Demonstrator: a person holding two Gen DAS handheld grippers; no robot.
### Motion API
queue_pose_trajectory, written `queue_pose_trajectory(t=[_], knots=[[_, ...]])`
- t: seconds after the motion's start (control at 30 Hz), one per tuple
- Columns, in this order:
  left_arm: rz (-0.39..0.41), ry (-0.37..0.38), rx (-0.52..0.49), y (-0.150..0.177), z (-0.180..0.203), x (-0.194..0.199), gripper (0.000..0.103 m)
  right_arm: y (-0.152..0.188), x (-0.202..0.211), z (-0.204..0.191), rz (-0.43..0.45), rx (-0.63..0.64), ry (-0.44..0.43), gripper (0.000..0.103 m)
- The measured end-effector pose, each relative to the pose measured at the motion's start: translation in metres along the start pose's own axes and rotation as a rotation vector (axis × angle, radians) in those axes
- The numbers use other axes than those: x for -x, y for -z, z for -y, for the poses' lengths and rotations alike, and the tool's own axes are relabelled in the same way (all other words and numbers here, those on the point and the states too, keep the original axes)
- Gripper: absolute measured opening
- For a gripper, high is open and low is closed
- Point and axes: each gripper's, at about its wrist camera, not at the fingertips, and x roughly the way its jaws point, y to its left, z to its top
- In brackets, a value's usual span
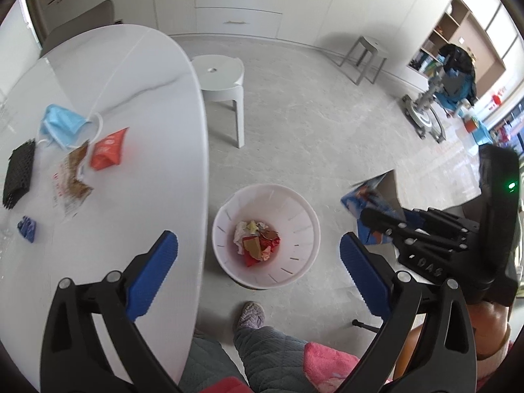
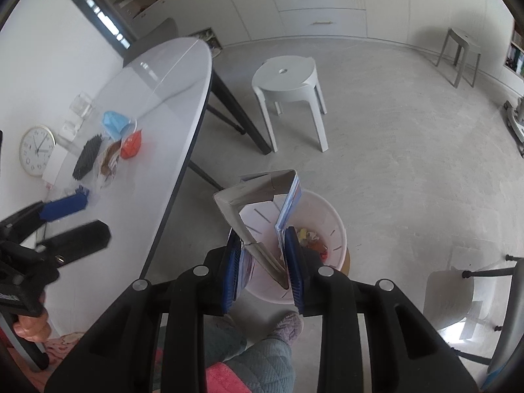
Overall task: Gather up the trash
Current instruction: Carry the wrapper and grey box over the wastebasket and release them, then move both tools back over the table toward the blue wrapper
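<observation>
Clamping a flattened cardboard box point(image 2: 262, 216), the right tool point(image 2: 263, 268) has its two blue pads pressed on the box's folded lower end, with the open end standing up toward twelve o'clock; the box hangs over the near rim of the white bin point(image 2: 330, 226), which sits on the floor just past the pads; the step in hand looks like the drop, and the next move, as I judge it, calls for carrying the box a little further over the mouth before parting the pads, since a stiff folded box could catch on the rim or tip outside.

From the left wrist view, the left tool point(image 1: 258, 258) stands wide apart and holds nothing, with the bin straight ahead between its pads and scraps of paper and wrappers already lying in the bottom; at nine to ten o'clock the counter point(image 1: 147, 98) carries more trash: a blue face mask point(image 1: 64, 124), an orange packet point(image 1: 108, 149), a brown wrapper point(image 1: 73, 180), a black mesh piece point(image 1: 19, 173) and a small blue scrap point(image 1: 27, 228).

Only the right wrist view shows the grip itself, plus a wall clock point(image 2: 36, 150) lying on the counter; only the left view shows the bin's contents plainly, and the box from outside at three o'clock.
</observation>
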Motion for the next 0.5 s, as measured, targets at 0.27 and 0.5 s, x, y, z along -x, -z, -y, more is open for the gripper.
queue_pose_trajectory(t=[0.27, 0.5], knots=[[0.030, -0.038, 0.048, 0.012, -0.018, 0.018, 0.095, 0.004, -0.003, -0.009, 0.001, -0.006, 0.111, 0.091], [0.046, -0.046, 0.085, 0.026, -0.028, 0.031, 0.095, 0.007, 0.010, -0.008, 0.013, -0.034, 0.121, 0.098]])
